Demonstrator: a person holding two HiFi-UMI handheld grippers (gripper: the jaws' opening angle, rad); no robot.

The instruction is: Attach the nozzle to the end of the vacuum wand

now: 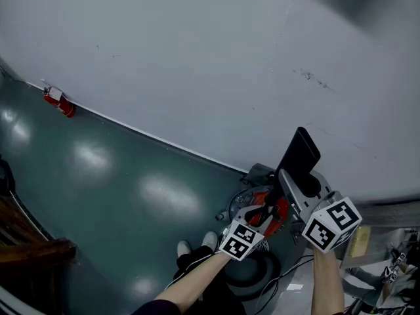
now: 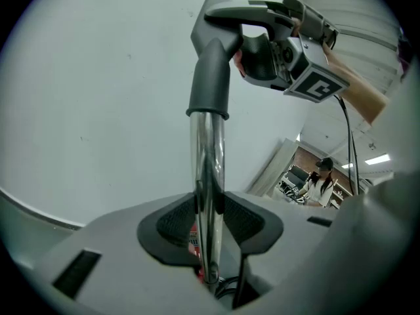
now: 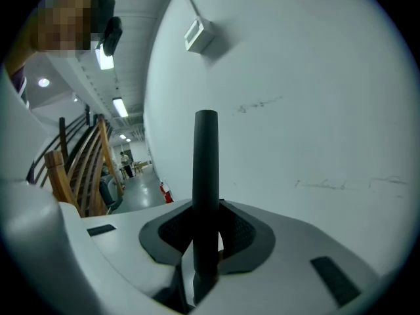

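Left gripper: jaws clamped on the wand, a chrome tube standing upright through the middle of the left gripper view. The dark pads press it from both sides. The tube's upper end goes into a grey bent handle at upper centre of that frame.

Right gripper: jaws clamped on the nozzle, a black tube standing upright in the middle of the right gripper view. Its flat far end shows free against the white wall.

Left gripper view, upper right: the right gripper sits just beside the handle's top. Cannot tell whether nozzle and handle touch there.

Head view: both grippers are at lower right of the frame, near each other, with the left one lower and further left. The nozzle sticks up from the right gripper, tilted a little to the right, dark against the wall. The left gripper is over the red and grey vacuum body, which stands on the green floor at the foot of the wall.

Surroundings: a red extinguisher lies at the wall's foot, upper left of the head view. A wooden railing is at left in the right gripper view. A person sits far off, at right in the left gripper view.
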